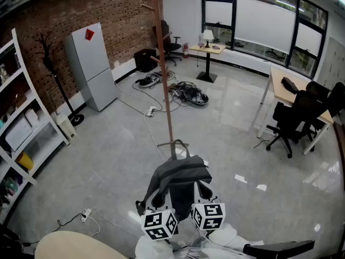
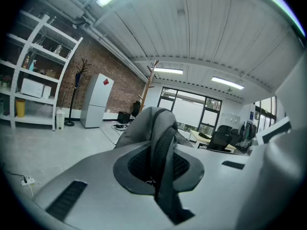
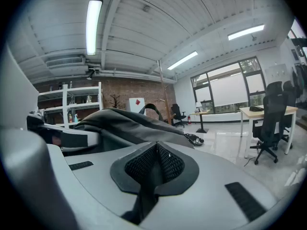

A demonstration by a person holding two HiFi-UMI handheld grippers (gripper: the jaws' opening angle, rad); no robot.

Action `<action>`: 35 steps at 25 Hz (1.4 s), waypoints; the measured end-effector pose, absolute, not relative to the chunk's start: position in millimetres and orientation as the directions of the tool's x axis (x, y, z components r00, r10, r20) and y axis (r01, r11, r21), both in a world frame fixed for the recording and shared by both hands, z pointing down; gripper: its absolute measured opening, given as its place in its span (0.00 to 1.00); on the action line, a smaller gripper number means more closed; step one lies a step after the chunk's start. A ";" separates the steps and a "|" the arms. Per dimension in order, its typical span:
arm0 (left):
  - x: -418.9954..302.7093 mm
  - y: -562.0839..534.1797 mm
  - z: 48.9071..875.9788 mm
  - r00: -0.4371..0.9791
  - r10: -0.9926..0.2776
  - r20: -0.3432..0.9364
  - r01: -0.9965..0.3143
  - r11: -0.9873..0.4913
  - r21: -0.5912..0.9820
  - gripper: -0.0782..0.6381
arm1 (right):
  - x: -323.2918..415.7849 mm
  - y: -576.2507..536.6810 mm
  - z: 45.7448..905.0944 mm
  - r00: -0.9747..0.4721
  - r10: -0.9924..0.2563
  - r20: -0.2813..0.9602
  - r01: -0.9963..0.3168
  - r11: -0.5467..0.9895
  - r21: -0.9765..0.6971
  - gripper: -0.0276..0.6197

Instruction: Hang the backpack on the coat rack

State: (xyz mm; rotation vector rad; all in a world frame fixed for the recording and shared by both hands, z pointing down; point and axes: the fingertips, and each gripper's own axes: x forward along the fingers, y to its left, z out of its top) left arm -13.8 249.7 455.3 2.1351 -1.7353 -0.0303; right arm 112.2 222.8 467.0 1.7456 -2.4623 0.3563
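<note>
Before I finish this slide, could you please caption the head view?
Left claw and right claw hold a grey fabric backpack by its straps, facing a tall brown wooden coat rack.

A grey backpack (image 1: 180, 181) sits close before the tall wooden coat rack (image 1: 164, 85) on a grey floor (image 1: 108, 161).

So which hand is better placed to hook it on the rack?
Left, marginally: left gripper and right gripper both clamp the backpack, but the coat rack has its pegs on the left side.
</note>
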 end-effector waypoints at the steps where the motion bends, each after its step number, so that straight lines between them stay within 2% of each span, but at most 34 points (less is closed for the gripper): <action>1: -13.4 249.0 455.2 0.235 -0.947 0.221 -0.937 -0.159 0.311 0.14 | 112.2 221.7 467.4 -0.338 -0.916 0.216 -0.940 0.316 -0.131 0.06; 35: -34.0 156.5 462.6 0.213 -0.952 0.220 -0.933 -0.131 0.336 0.14 | 106.3 125.2 467.5 -0.346 -0.912 0.219 -0.937 0.322 -0.137 0.06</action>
